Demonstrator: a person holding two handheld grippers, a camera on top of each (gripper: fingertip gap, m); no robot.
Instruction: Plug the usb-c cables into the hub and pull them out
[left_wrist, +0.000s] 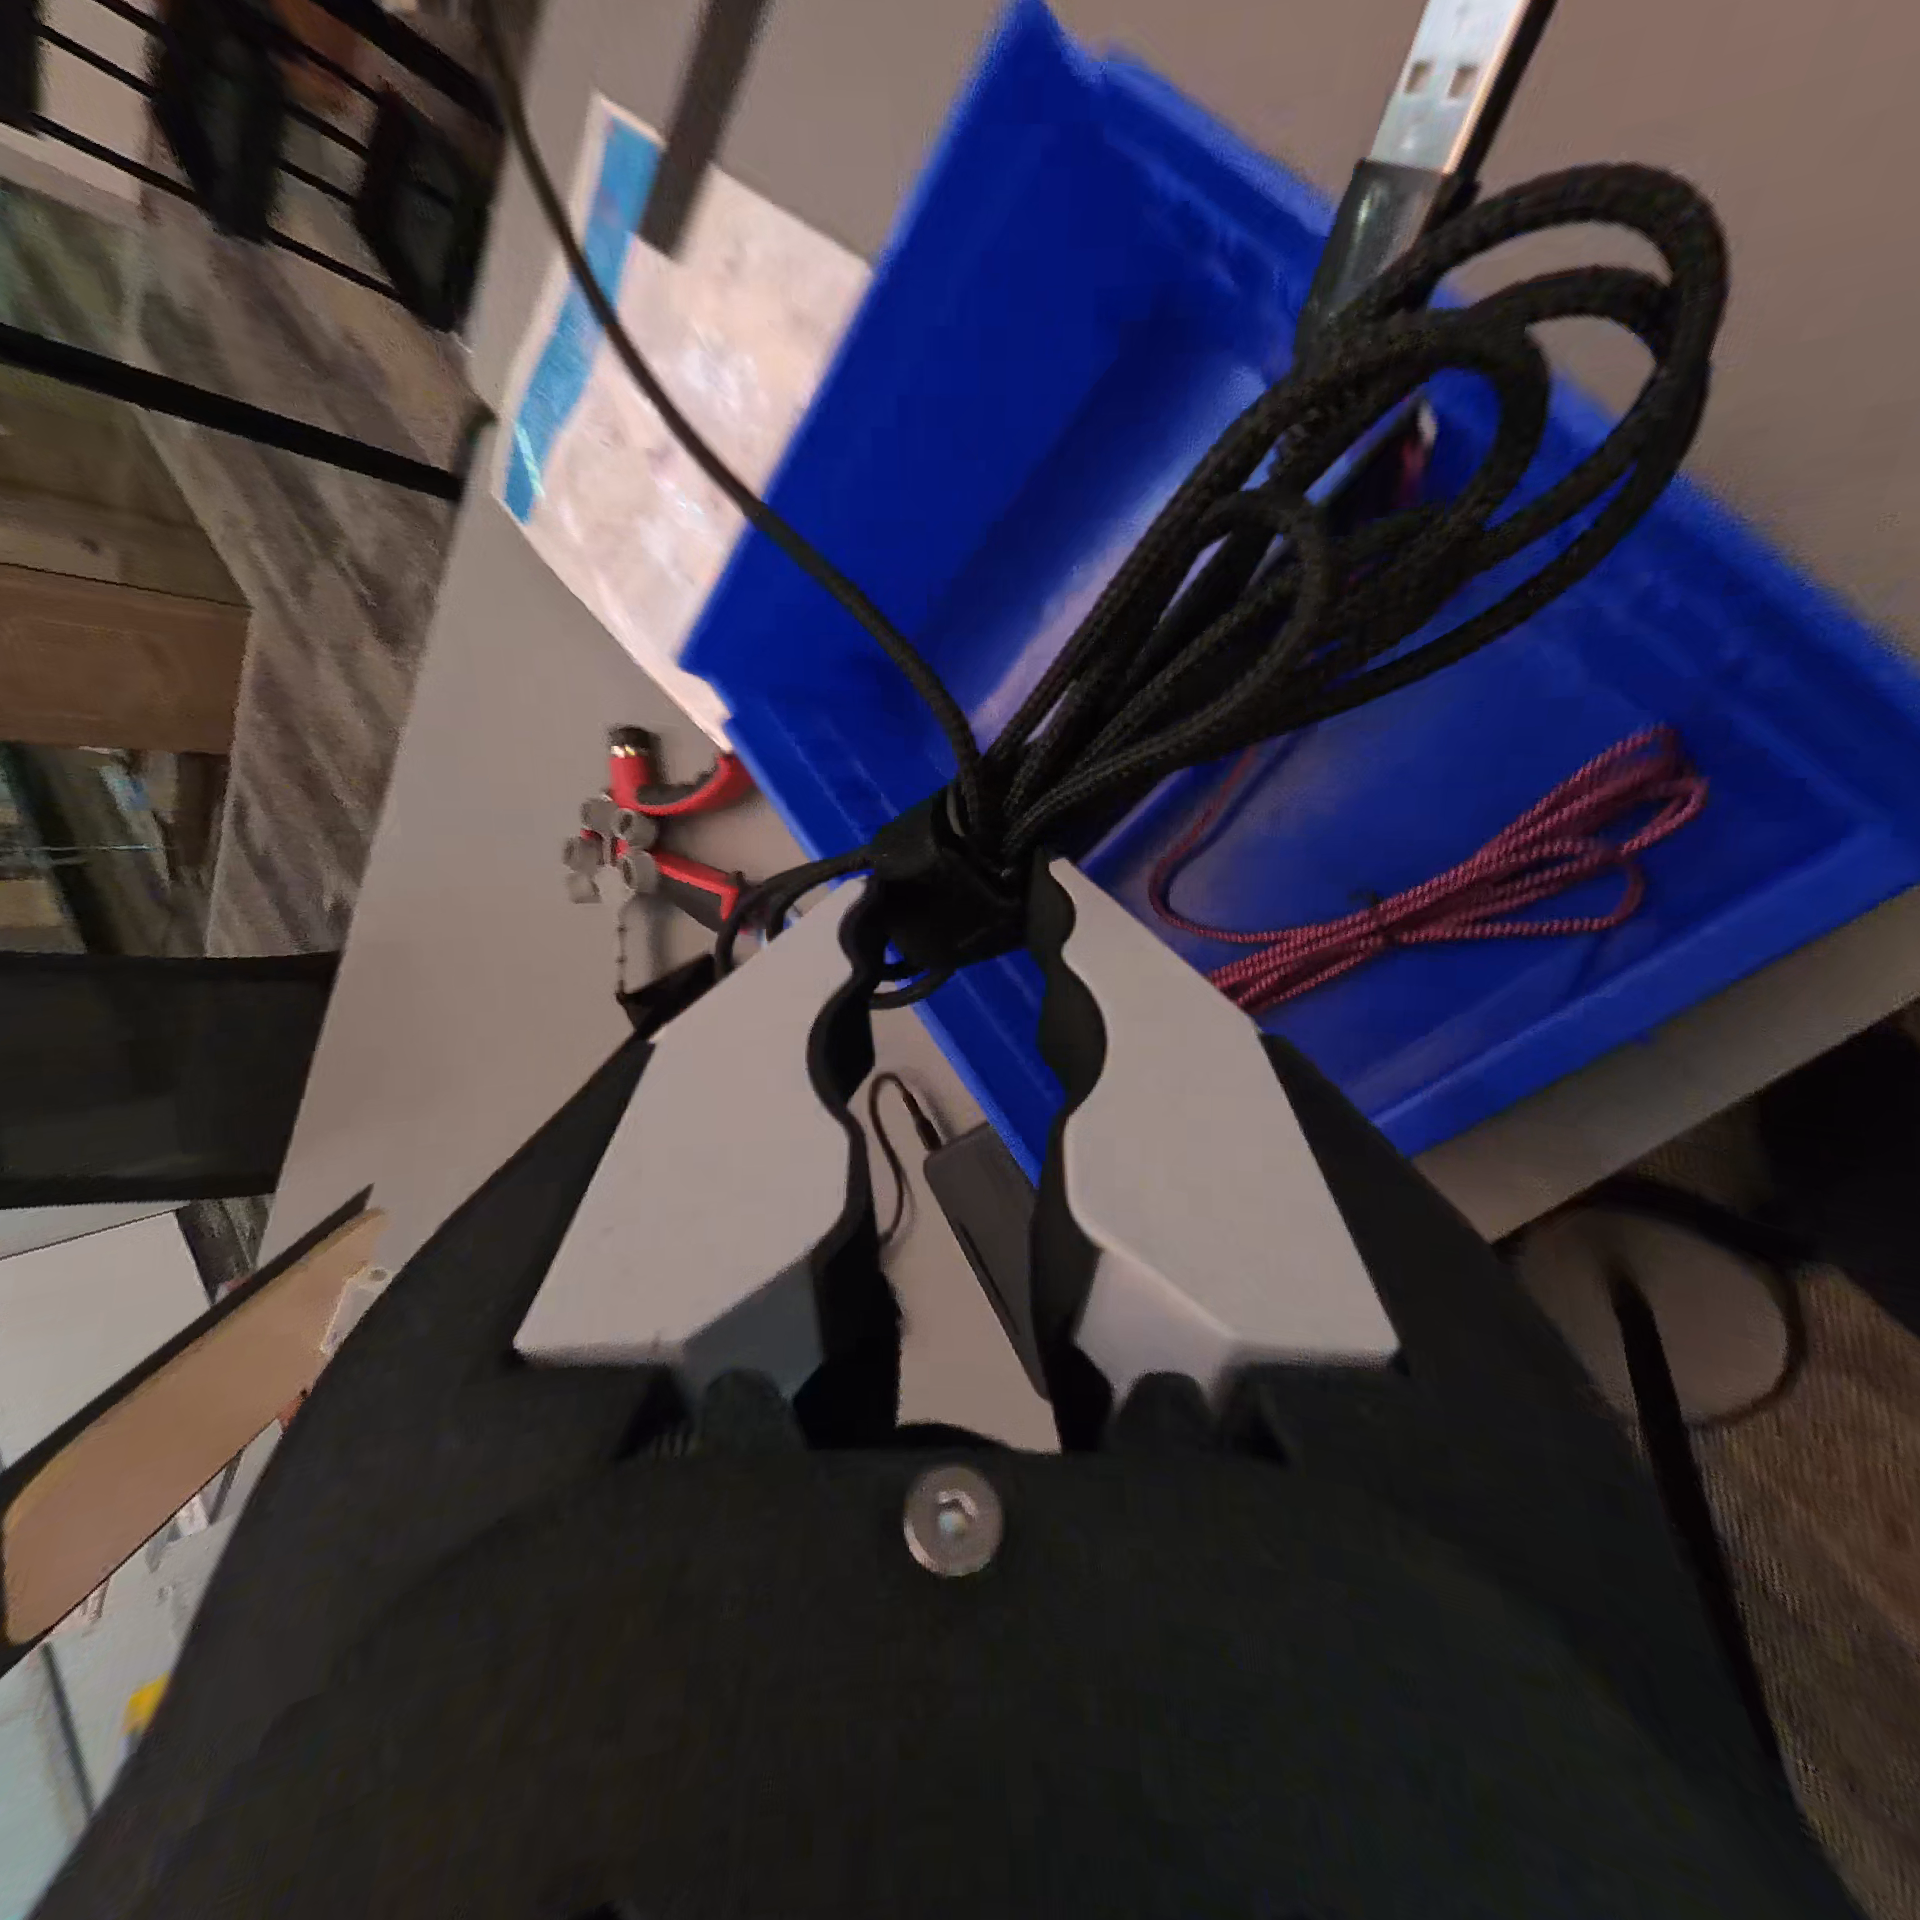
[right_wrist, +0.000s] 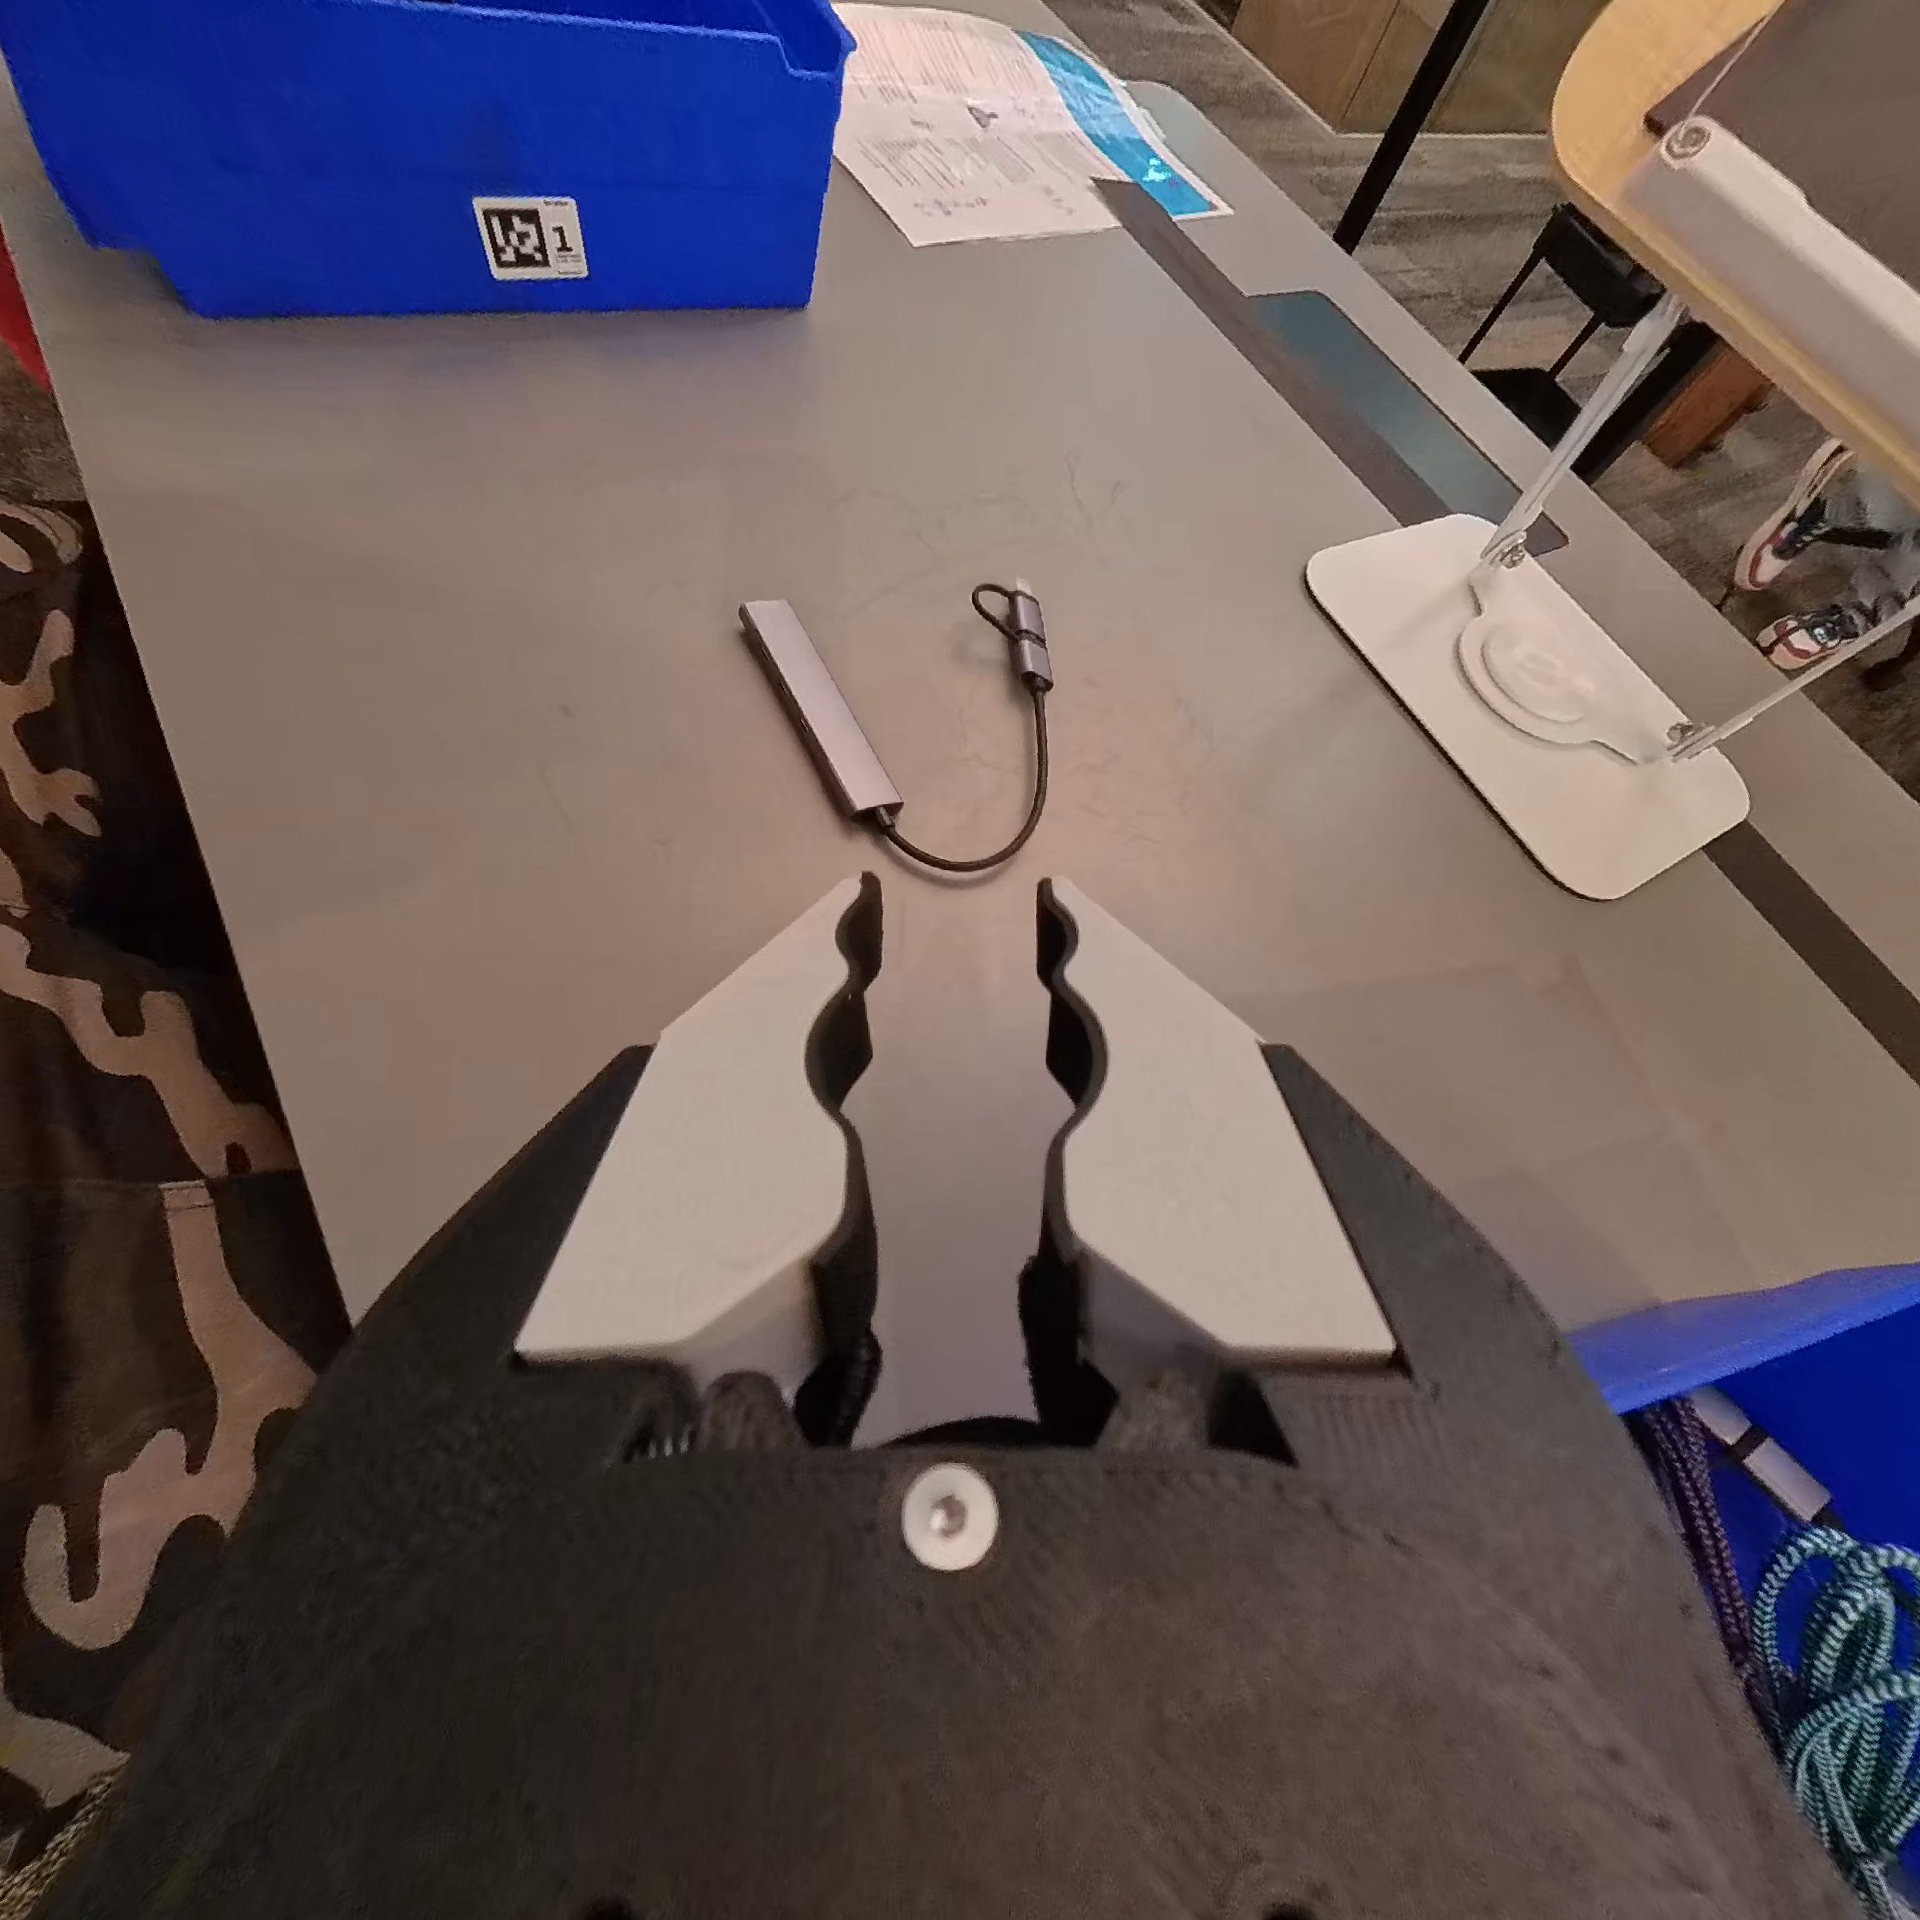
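Observation:
My left gripper (left_wrist: 951, 904) is shut on a bundled black braided cable (left_wrist: 1351, 520), gripped at its strap, and holds it in the air above a blue bin (left_wrist: 1039, 416). A silver USB plug (left_wrist: 1429, 99) of the cable sticks up at the top. A maroon braided cable (left_wrist: 1475, 873) lies inside that bin. In the right wrist view the grey USB hub (right_wrist: 816, 712) lies on the grey table (right_wrist: 520, 623) with its short black lead and adapter plug (right_wrist: 1023, 634) curled to its right. My right gripper (right_wrist: 956, 894) is open and empty, just short of the hub.
A blue bin (right_wrist: 436, 156) with a square code sticker stands at the table's far left. Papers (right_wrist: 977, 135) lie behind it. A white lamp base (right_wrist: 1507, 686) sits at the right. Another blue bin (right_wrist: 1787, 1475) with a teal cable (right_wrist: 1839, 1683) is at lower right. A red tool (left_wrist: 665, 831) lies on the table. Left tips to right tips: about 50 centimeters. My right gripper's tips are some 15 centimeters from the grey USB hub (right_wrist: 816, 712).

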